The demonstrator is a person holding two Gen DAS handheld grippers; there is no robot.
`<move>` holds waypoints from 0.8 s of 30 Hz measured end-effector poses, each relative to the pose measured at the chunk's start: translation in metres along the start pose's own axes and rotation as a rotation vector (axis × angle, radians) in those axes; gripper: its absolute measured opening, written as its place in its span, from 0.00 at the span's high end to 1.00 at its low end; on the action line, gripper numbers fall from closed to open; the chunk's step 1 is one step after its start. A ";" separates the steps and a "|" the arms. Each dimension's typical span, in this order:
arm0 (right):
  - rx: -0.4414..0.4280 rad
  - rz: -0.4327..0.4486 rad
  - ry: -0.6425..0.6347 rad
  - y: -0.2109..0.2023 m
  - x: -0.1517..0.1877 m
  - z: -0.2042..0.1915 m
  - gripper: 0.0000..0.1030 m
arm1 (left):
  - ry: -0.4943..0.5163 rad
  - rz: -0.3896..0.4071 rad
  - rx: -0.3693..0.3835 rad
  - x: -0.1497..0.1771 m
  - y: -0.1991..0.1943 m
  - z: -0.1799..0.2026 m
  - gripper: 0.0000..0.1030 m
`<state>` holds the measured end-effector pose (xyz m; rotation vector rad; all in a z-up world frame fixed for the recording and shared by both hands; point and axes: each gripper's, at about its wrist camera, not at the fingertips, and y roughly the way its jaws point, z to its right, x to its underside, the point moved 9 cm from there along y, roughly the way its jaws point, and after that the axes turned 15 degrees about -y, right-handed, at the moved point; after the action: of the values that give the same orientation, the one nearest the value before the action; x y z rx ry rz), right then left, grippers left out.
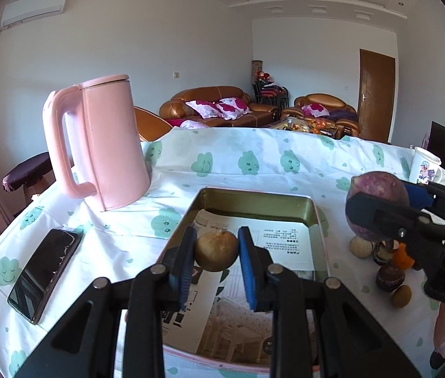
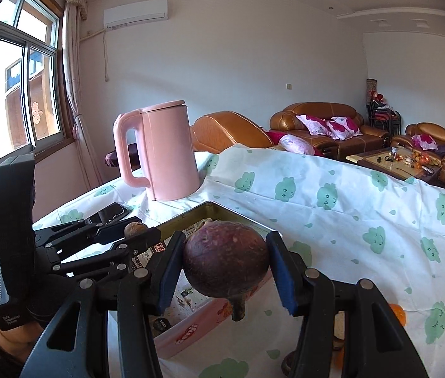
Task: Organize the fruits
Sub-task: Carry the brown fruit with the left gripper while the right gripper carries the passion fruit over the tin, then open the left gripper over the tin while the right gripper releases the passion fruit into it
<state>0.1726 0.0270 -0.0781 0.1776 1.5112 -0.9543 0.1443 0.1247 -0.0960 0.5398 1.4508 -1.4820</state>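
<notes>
My left gripper (image 1: 216, 252) is shut on a small tan round fruit (image 1: 216, 251) and holds it over the gold metal tin (image 1: 254, 197), which is lined with printed paper. My right gripper (image 2: 226, 263) is shut on a large purple round fruit (image 2: 226, 260) with a stub stem, held above the tin's right edge (image 2: 222, 209). The purple fruit also shows in the left wrist view (image 1: 377, 189). Several small fruits lie in a pile (image 1: 389, 275) on the cloth right of the tin, among them an orange one (image 1: 402, 256).
A pink kettle (image 1: 102, 145) stands at the back left of the tin. A black phone (image 1: 46, 272) lies left of the tin. A white mug (image 1: 424, 165) stands at the far right. The cloud-print tablecloth (image 2: 348, 208) covers the table.
</notes>
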 end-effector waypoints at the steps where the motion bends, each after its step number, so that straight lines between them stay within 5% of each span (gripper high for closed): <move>1: -0.005 -0.007 -0.001 0.005 0.000 -0.002 0.47 | 0.000 -0.006 -0.005 0.000 0.003 -0.002 0.73; 24: -0.060 -0.167 -0.041 0.064 0.029 -0.028 0.47 | 0.024 -0.115 -0.038 0.007 0.041 -0.020 0.73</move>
<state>0.1849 0.0739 -0.1358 -0.0110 1.5325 -1.0372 0.1696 0.1476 -0.1268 0.4589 1.5474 -1.5389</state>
